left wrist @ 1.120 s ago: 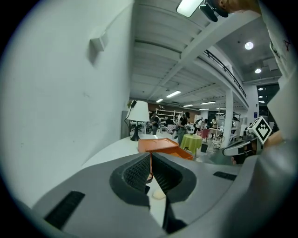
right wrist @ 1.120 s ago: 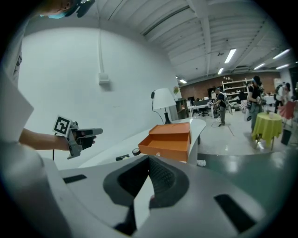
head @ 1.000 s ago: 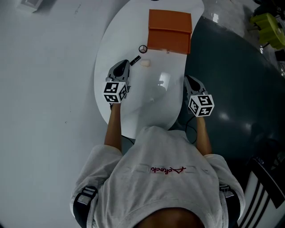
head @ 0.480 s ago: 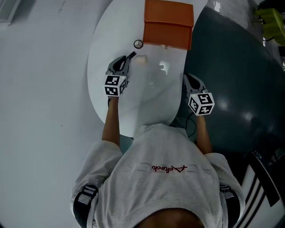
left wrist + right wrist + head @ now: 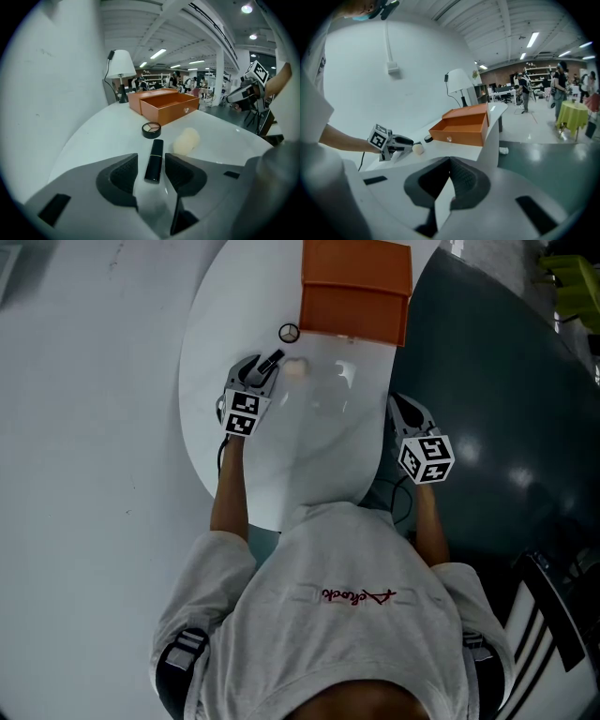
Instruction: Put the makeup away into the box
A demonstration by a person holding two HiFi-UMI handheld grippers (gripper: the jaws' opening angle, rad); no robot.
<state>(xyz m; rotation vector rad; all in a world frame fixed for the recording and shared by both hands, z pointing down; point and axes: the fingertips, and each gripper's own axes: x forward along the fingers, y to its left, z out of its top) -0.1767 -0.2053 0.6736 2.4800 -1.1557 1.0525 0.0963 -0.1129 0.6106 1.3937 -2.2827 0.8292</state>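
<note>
A black lipstick tube (image 5: pixel 156 150) lies on the white table (image 5: pixel 309 460), between the fingers of my left gripper (image 5: pixel 151 162). Its jaws have just been opening and stand open, with a gap on each side of the tube. Just beyond lie a round eyeshadow compact (image 5: pixel 151 129) and a cream sponge (image 5: pixel 186 141). Farther back, the open orange box (image 5: pixel 354 292) stands at the table's far edge. My right gripper (image 5: pixel 405 414) hovers at the table's right edge, jaws shut and nothing in them (image 5: pixel 449 164).
The table is narrow and rounded, with pale floor to its left and dark floor (image 5: pixel 506 446) to its right. A white lamp (image 5: pixel 121 65) stands behind the box. People and shelves are far off in the hall.
My left gripper has moved down and forward to the lipstick, and its jaws have opened around the tube. The right gripper has sunk slightly.
</note>
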